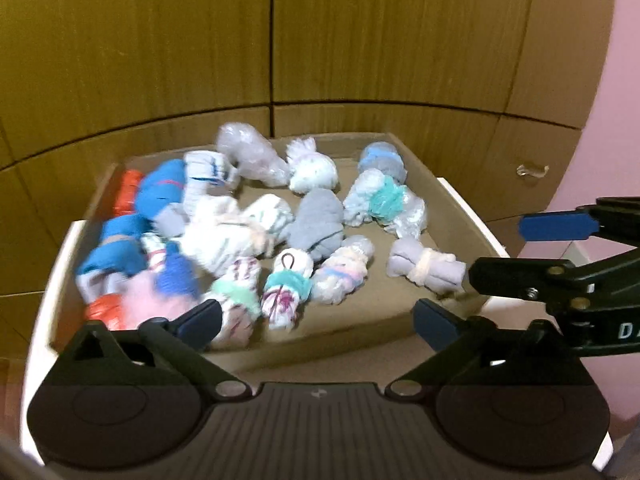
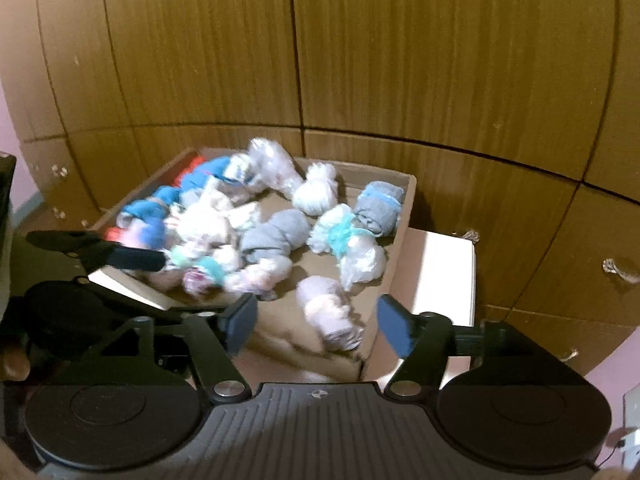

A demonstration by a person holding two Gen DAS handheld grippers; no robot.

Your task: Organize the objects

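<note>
Many rolled bundles (image 1: 320, 220) in box (image 1: 460, 208); both tools, left (image 1: 316, 320) and right (image 2: 316, 326), released; best straddle lilac roll (image 2: 328, 308) squarely, clench mid-band.

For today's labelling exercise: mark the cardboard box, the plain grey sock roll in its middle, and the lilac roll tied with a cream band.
cardboard box (image 1: 456, 204), left wrist view, right wall.
plain grey sock roll (image 1: 320, 220), left wrist view, its centre.
lilac roll (image 1: 404, 260), left wrist view, left end.

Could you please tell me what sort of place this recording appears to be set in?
Probably a home bedroom or closet area: tall wood-grain wardrobe doors with clear handles, a pink painted wall, and a shallow cardboard box full of rolled sock bundles.
</note>
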